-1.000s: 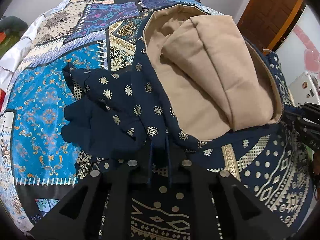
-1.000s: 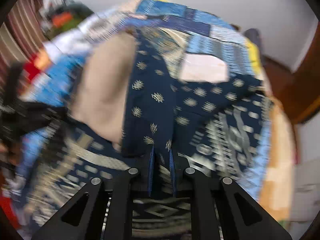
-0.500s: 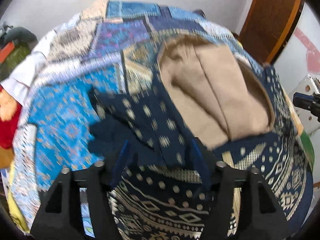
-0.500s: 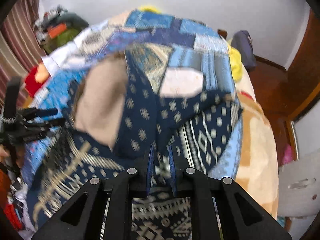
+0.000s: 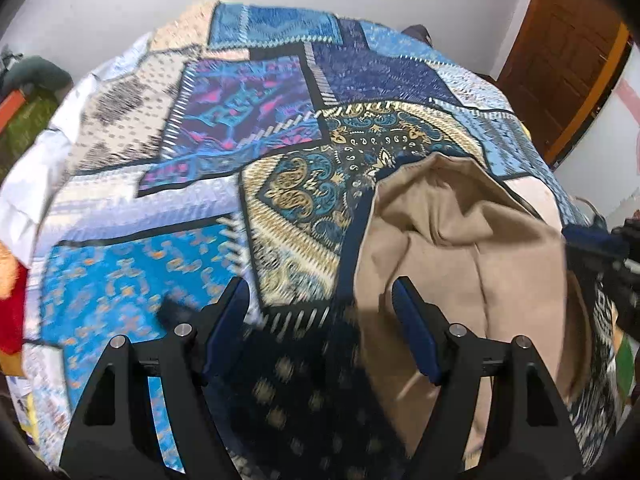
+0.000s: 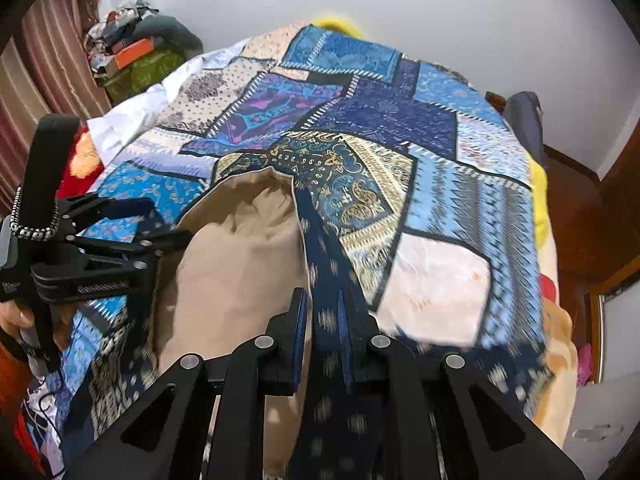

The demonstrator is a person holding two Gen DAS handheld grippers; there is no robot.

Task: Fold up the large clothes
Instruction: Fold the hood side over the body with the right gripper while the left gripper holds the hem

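Left wrist view: left gripper (image 5: 322, 332) low centre, jaws opening wide, gripping nothing; navy printed garment (image 5: 304, 400) with tan lining (image 5: 460, 280) lying beneath, lower right, on the patchwork bed (image 5: 132, 272). Right wrist view: right gripper (image 6: 322, 334) clamped tight on a navy edge (image 6: 324, 264), centre frame. Soft, limp, probably light; best taken by hems or corners.

navy patterned garment (image 6: 332, 280) — beige lining up, bunched
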